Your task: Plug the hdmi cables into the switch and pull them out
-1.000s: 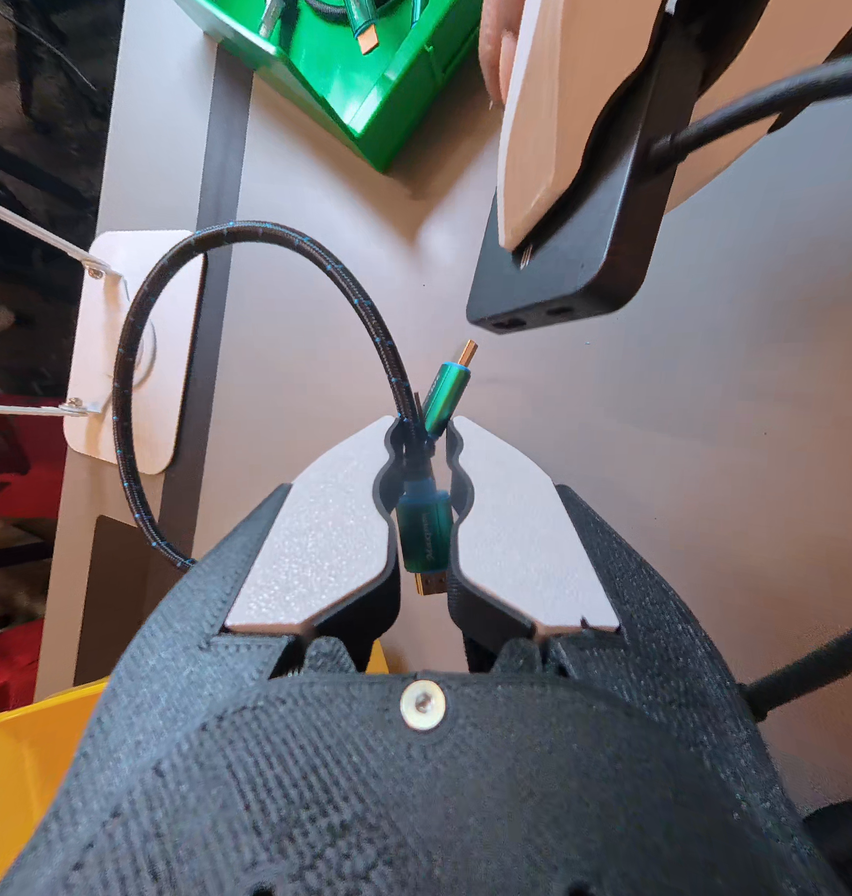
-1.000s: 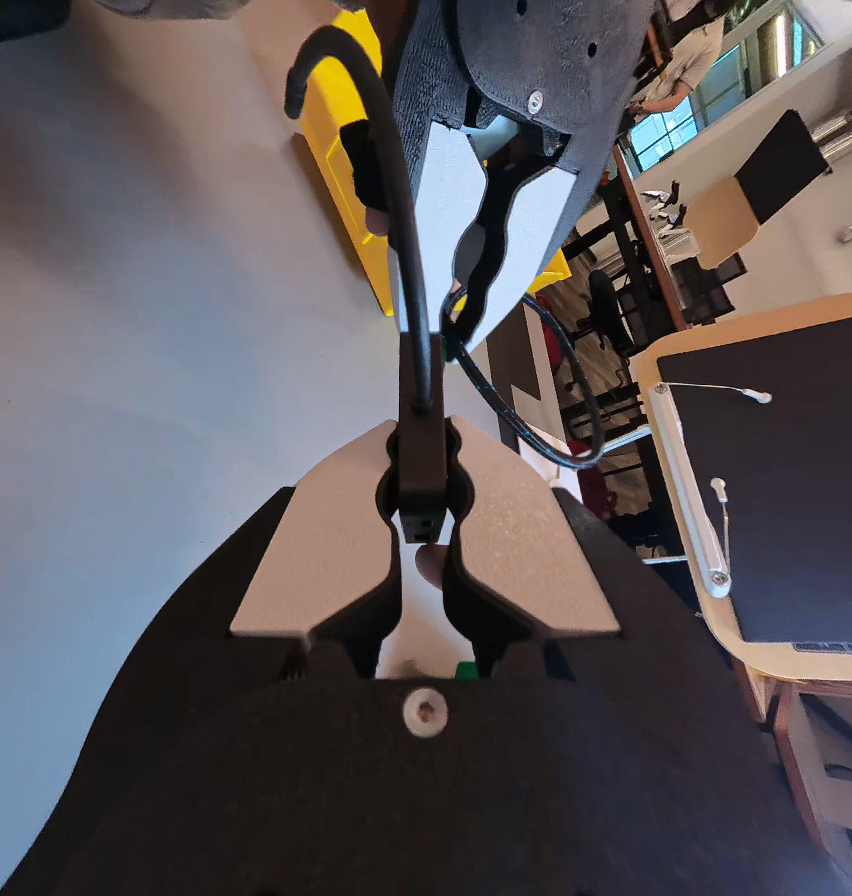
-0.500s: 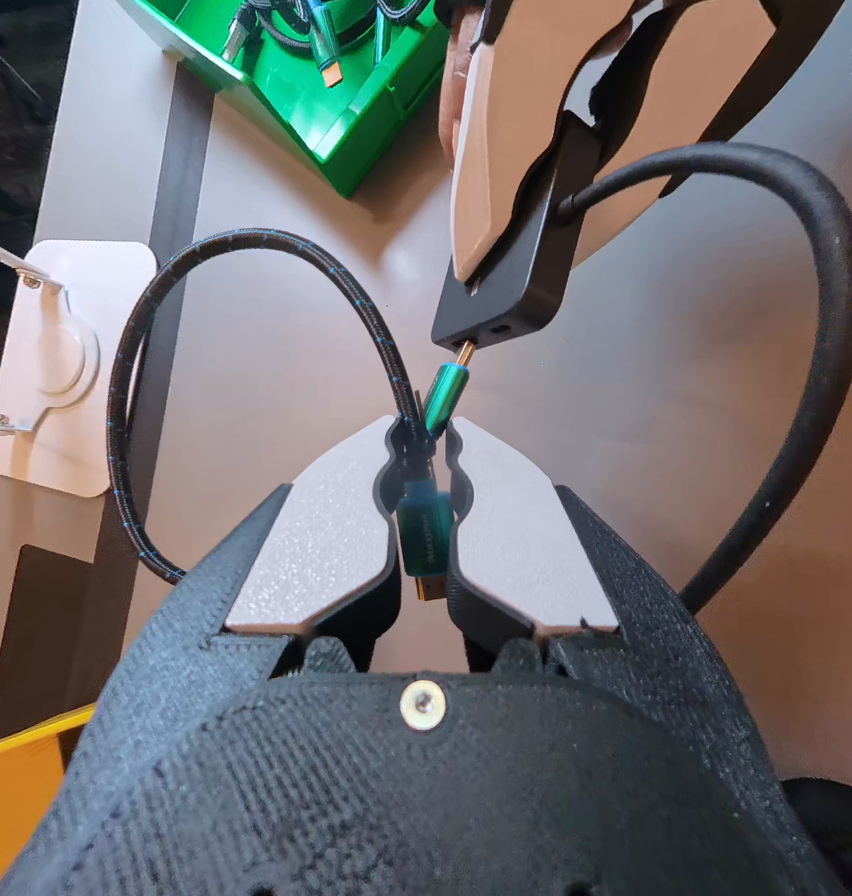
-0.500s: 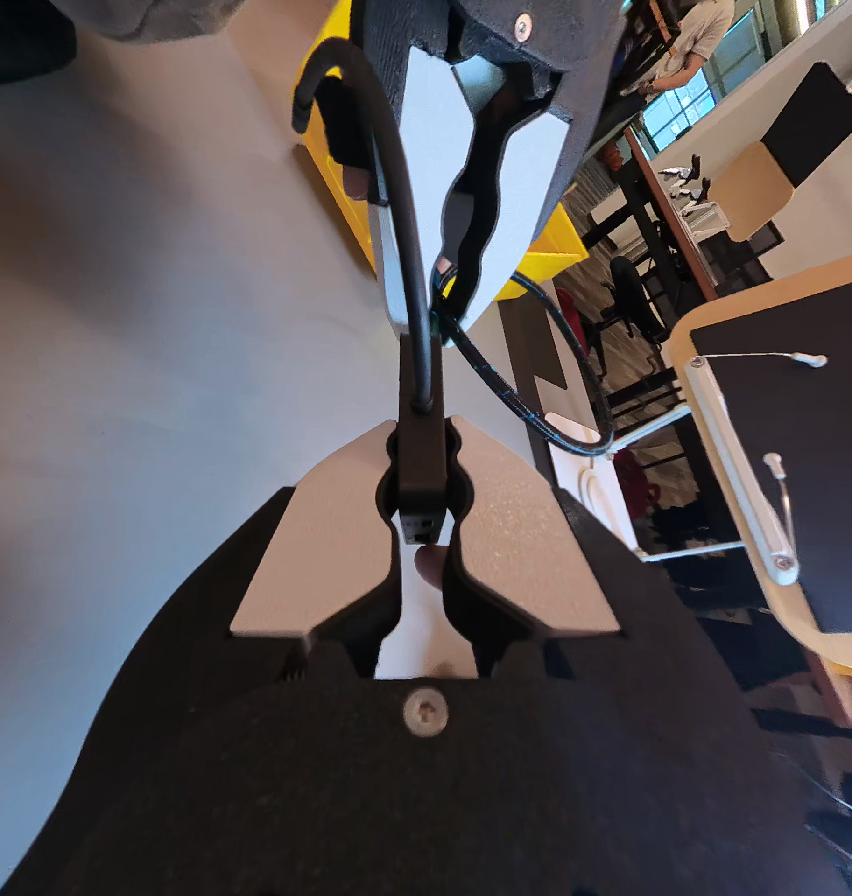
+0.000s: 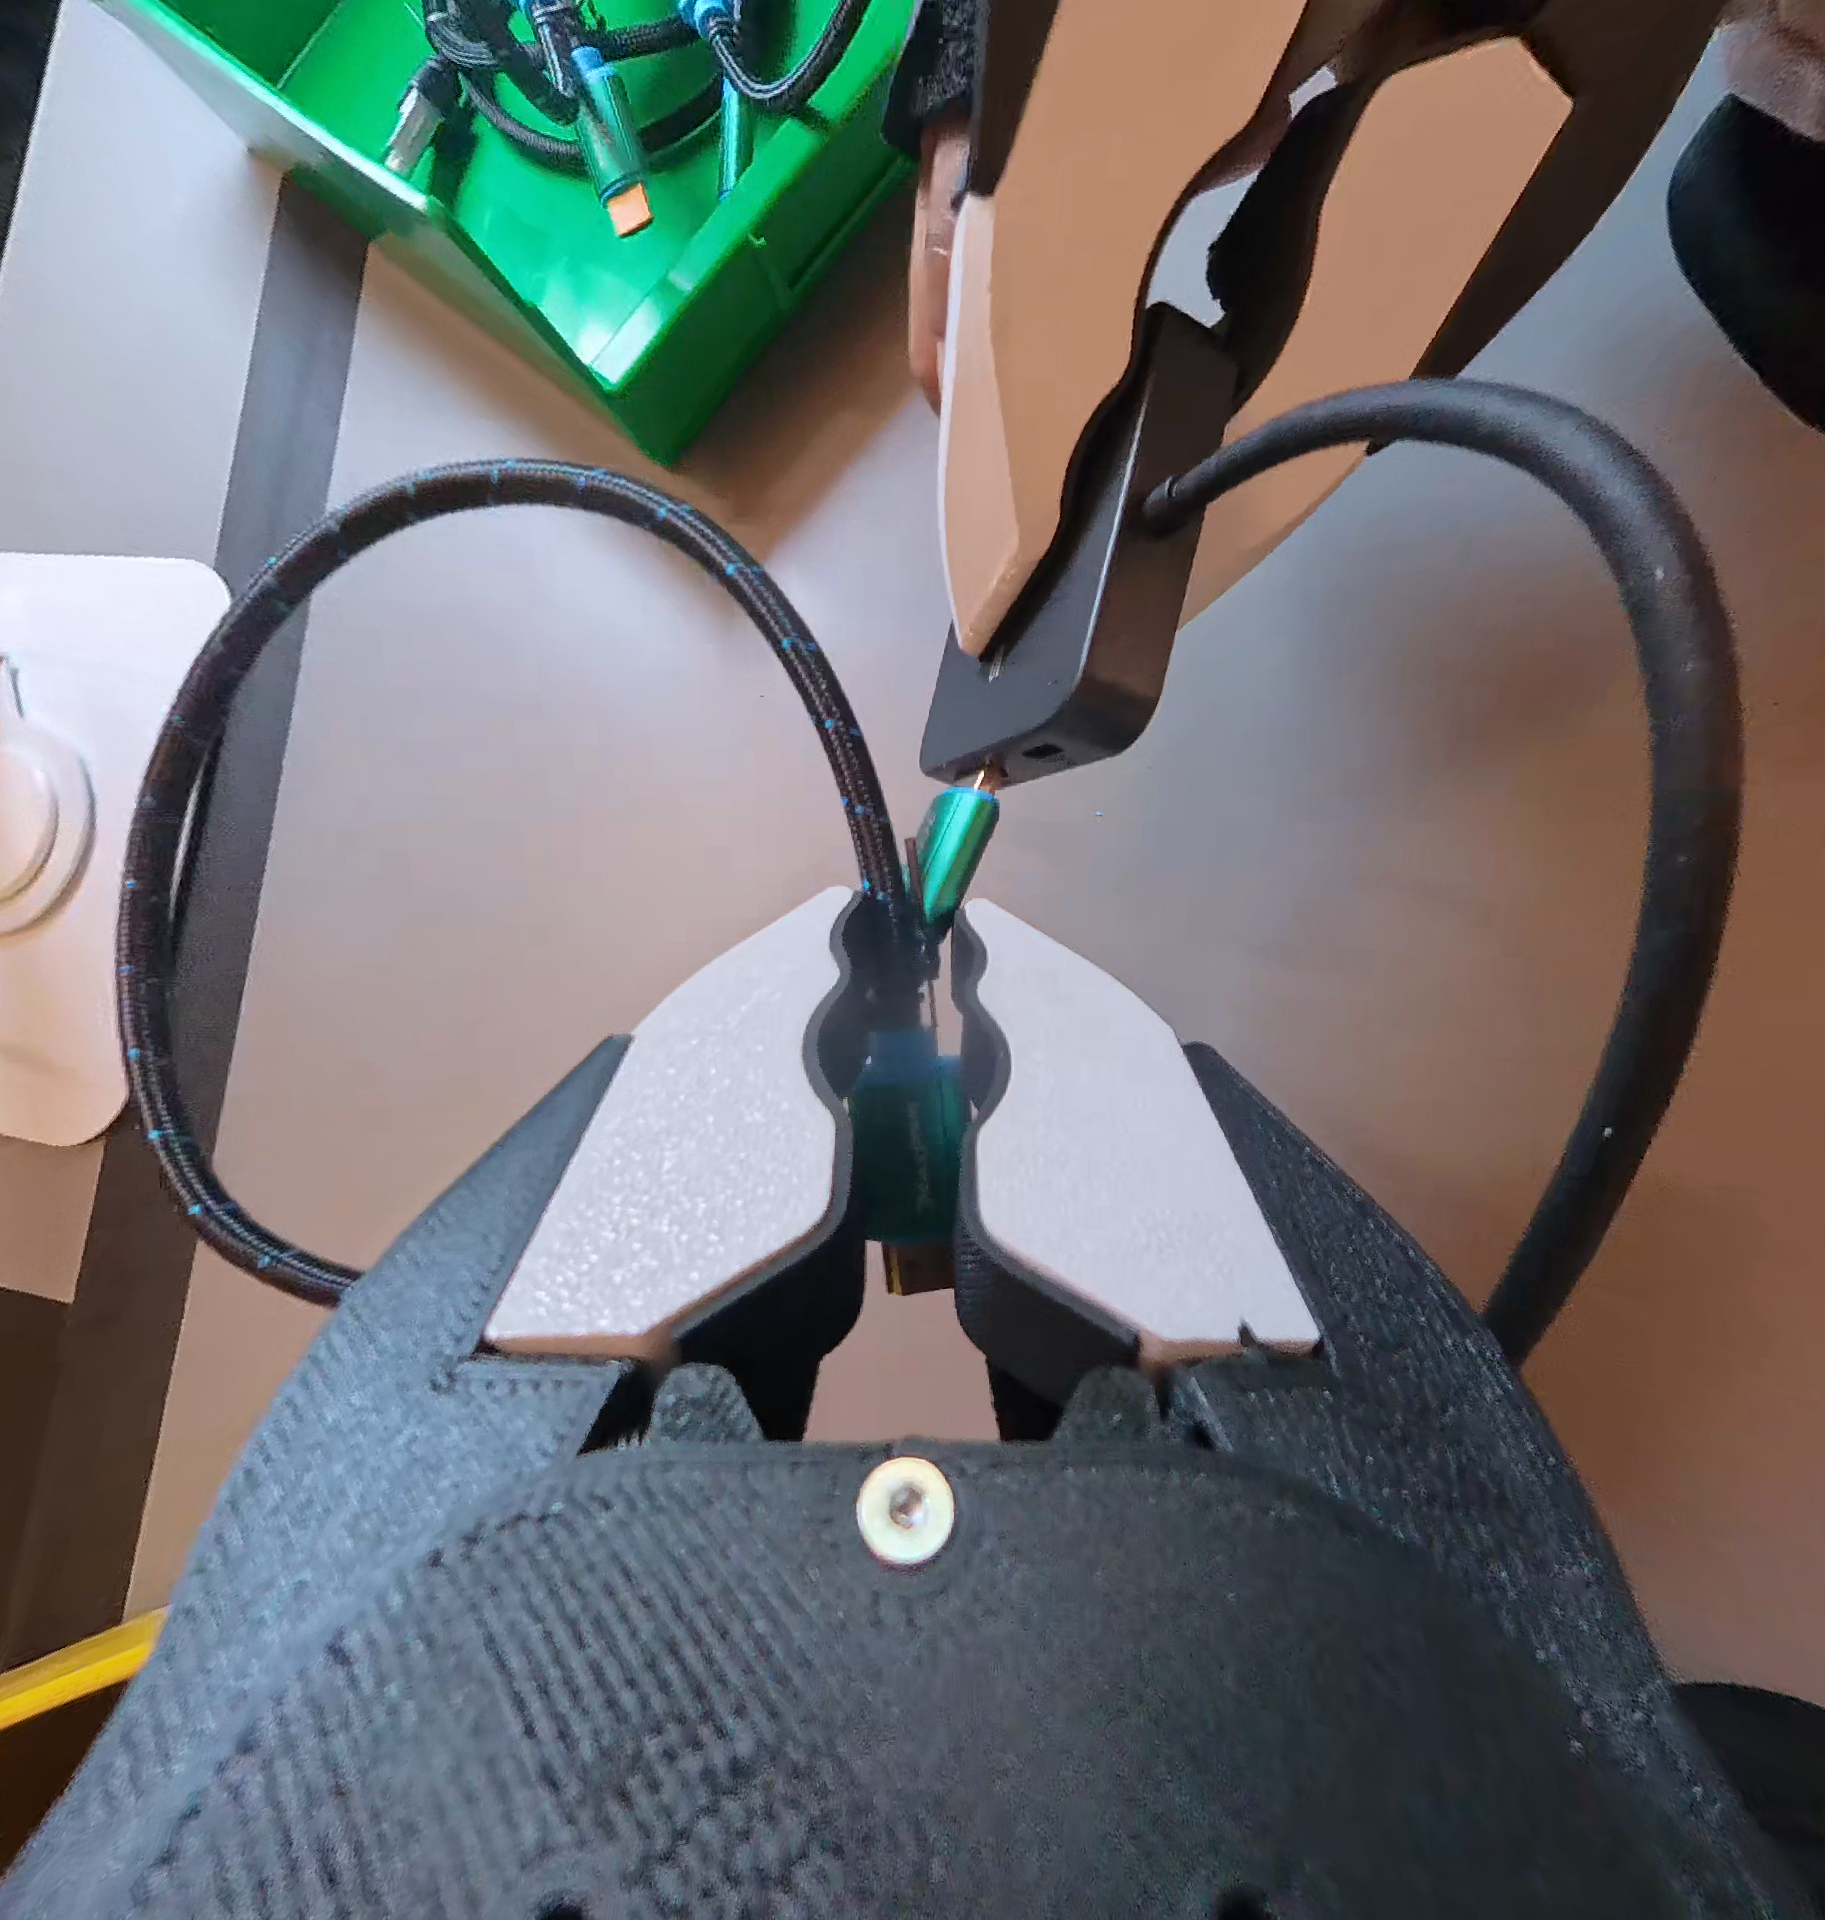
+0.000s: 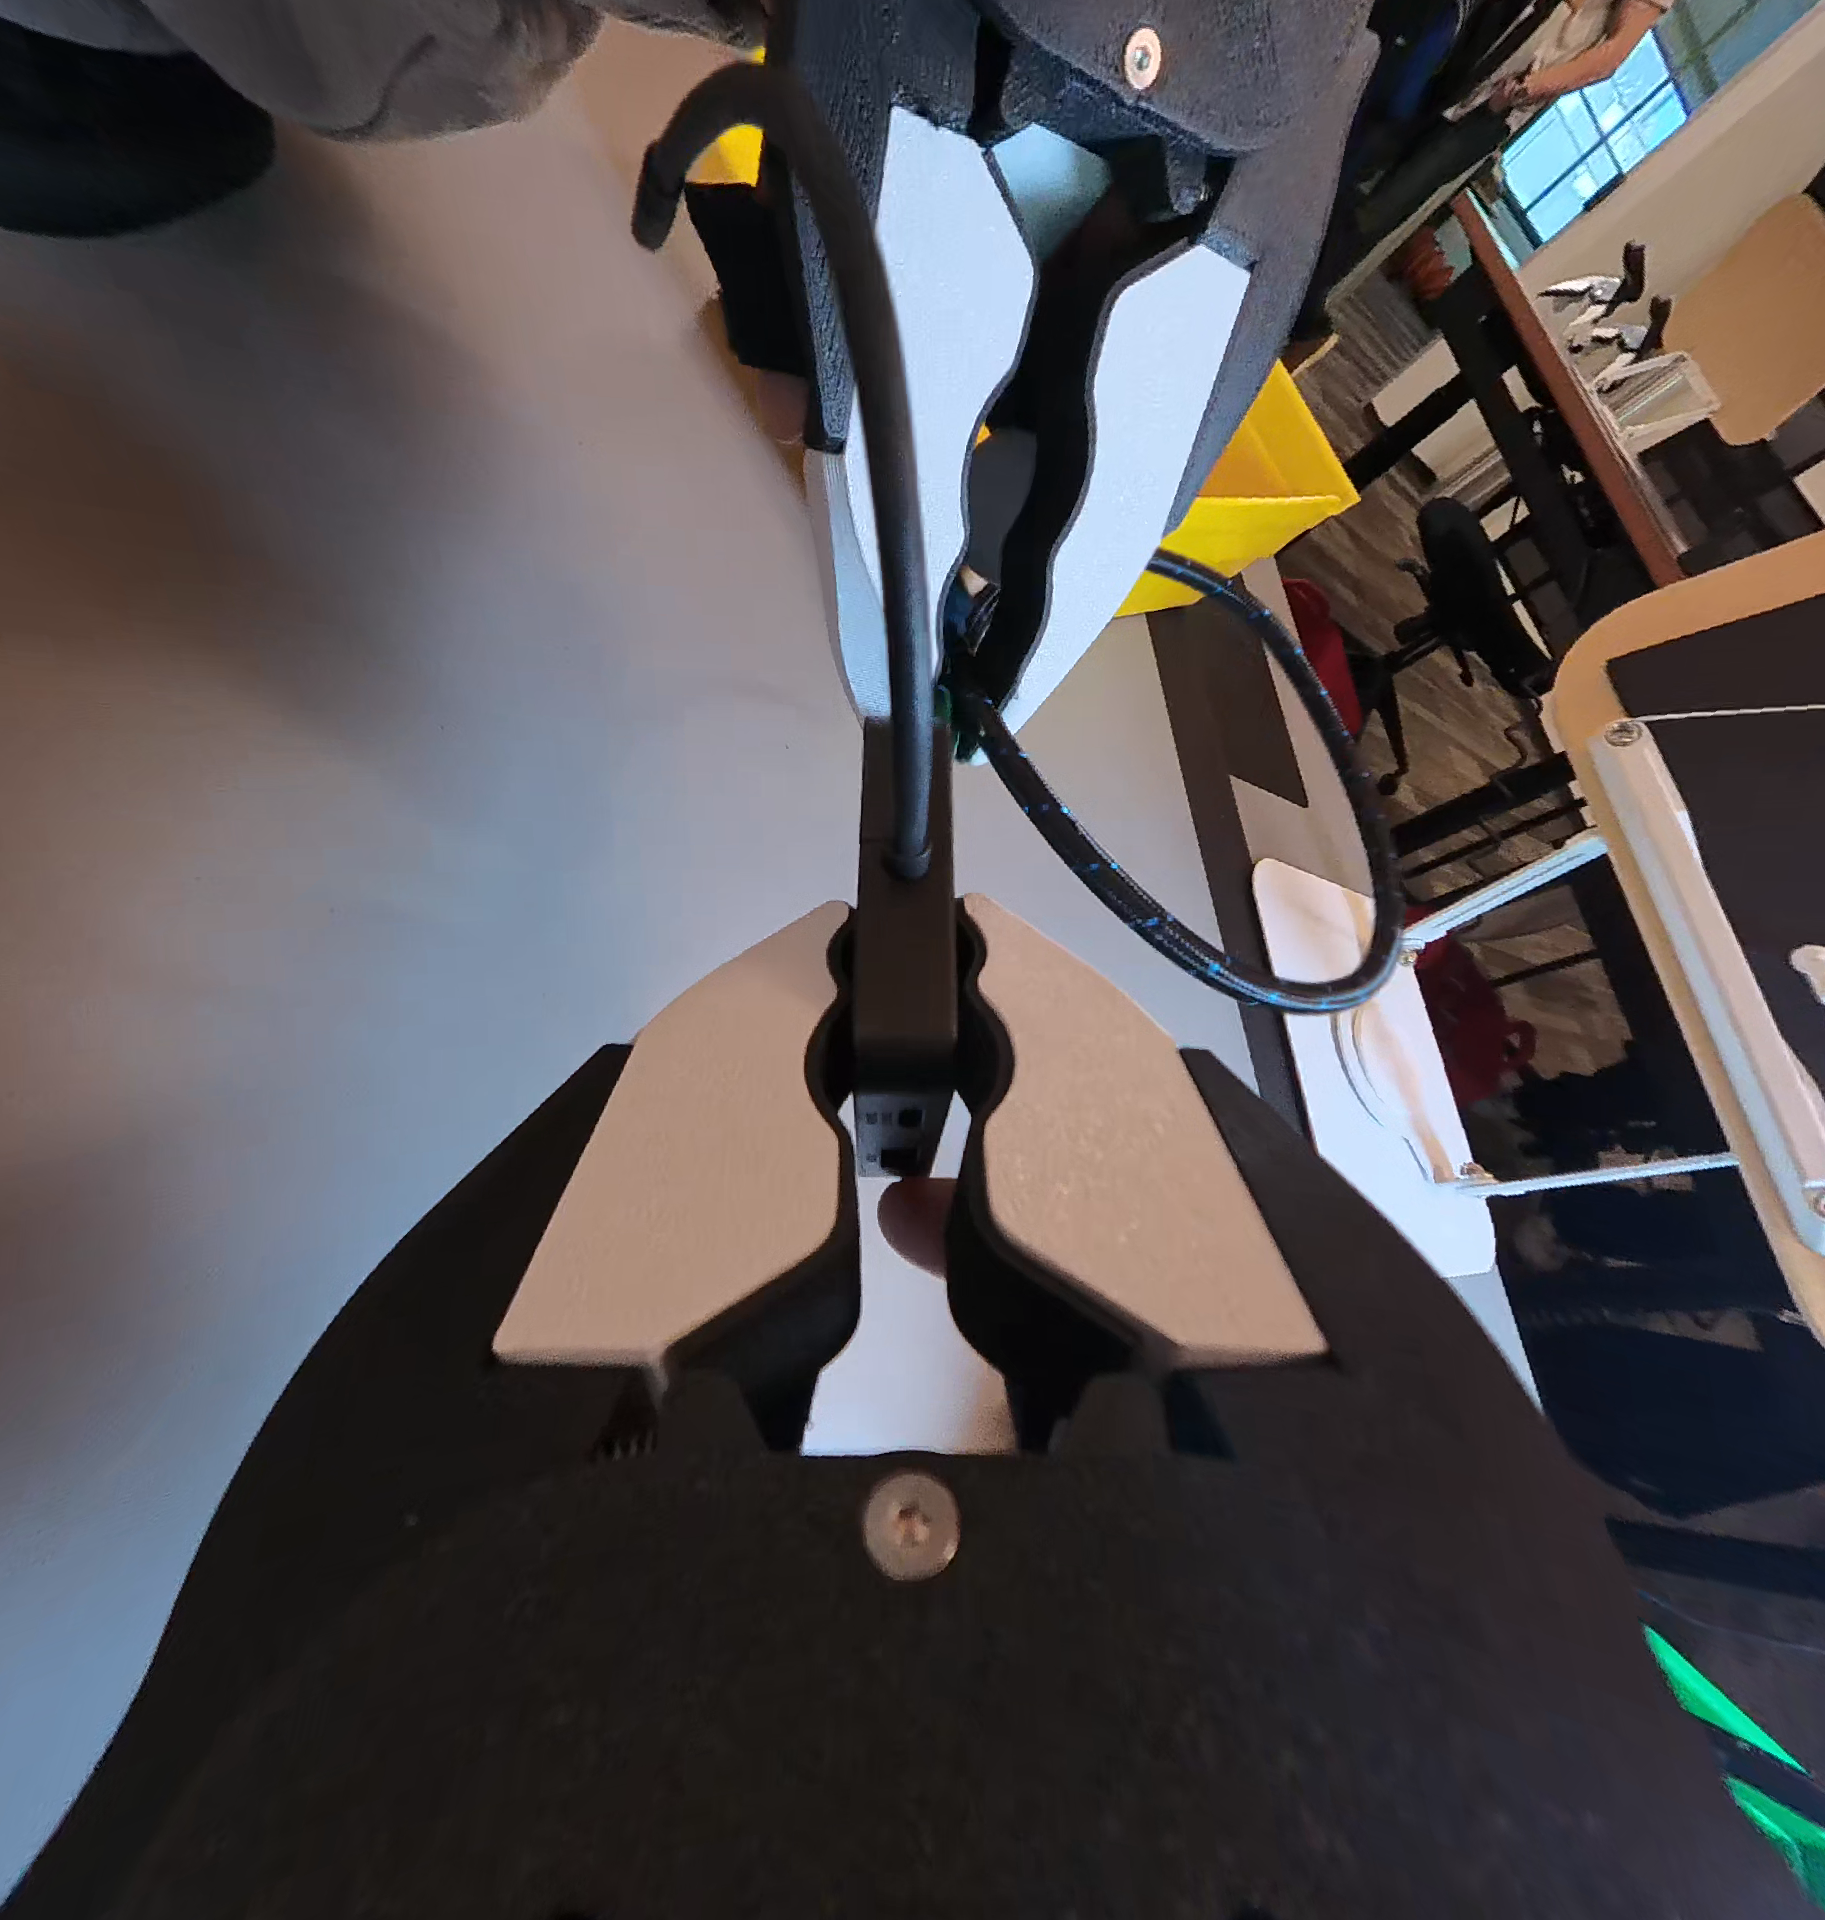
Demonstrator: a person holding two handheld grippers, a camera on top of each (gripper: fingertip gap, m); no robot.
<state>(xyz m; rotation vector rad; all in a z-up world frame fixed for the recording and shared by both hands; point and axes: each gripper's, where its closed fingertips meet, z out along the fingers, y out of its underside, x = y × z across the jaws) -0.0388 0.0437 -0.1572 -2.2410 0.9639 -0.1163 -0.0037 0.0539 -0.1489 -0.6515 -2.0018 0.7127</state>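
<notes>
Left gripper (image 5: 913,914): fingers pressed together on a braided HDMI cable (image 5: 388,520), black with blue flecks, pinched just behind its green forward plug (image 5: 952,847). The plug's gold tip meets the left port on the near end face of the switch (image 5: 1079,634) — how far in it sits cannot be told. The cable loops out to the left and back under the gripper; its second green plug (image 5: 903,1153) lies between the fingers, nearer the camera. Right gripper (image 6: 906,914): clamped on the black switch, held edge-on (thin rectangular body, two ports on the end toward the left gripper). A thick black lead (image 5: 1656,790) leaves the switch's side and arcs wide to the right. Green bin (image 5: 617,270), far left on the pale table (image 5: 1251,935) — holds more braided cables with green, blue and silver plugs. Yellow bin (image 6: 1251,499): seen in the right wrist view behind the left gripper, at the table edge. White plate (image 5: 25,831) with a bracket, left edge of the table.
</notes>
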